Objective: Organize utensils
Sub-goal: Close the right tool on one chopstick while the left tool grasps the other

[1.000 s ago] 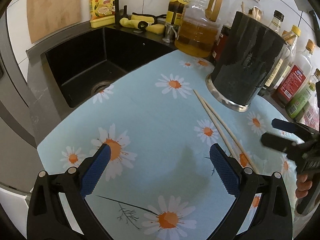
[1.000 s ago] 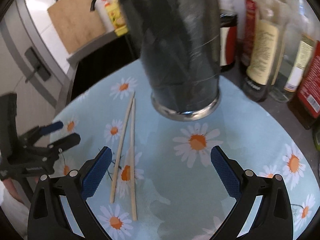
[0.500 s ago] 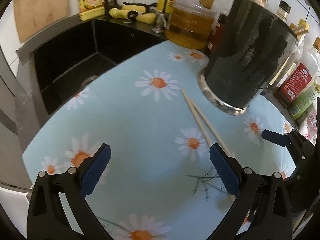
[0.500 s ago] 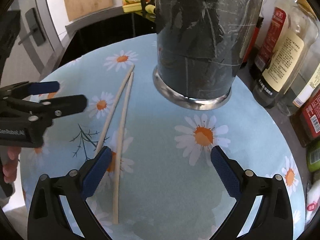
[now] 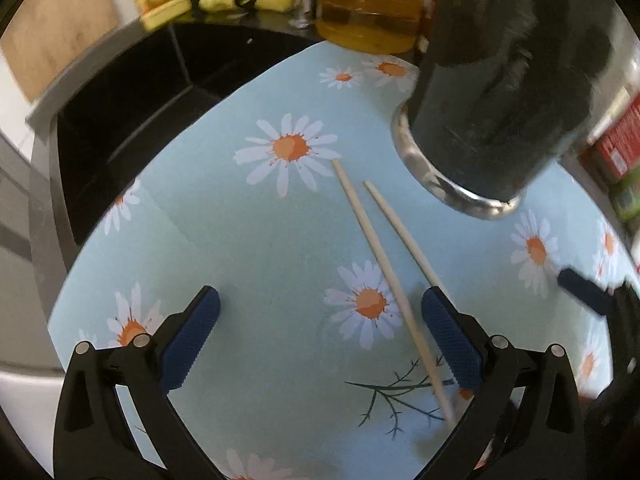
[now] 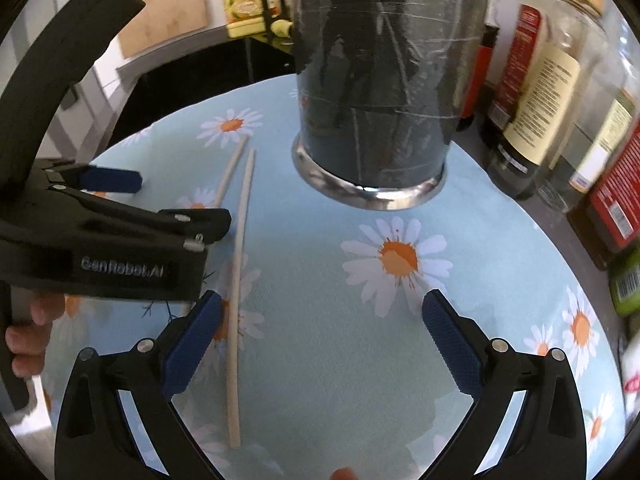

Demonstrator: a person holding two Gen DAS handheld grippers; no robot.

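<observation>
Left wrist view is showing the left gripper (image 5: 318,322) hanging low over the daisy-print mat (image 5: 256,248), jaws spread wide and holding nothing, one chopstick passing between its blue pads. The two chopsticks (image 5: 374,254) are lying loose on the mat just beside the dark utensil holder (image 5: 500,92), probably waiting to be dropped into it. Alongside, the right gripper (image 6: 320,326) is hovering, also wide and empty, with a chopstick (image 6: 239,288) lying just inside its left pad. A hand (image 6: 28,334) is gripping the left tool's handle.
</observation>
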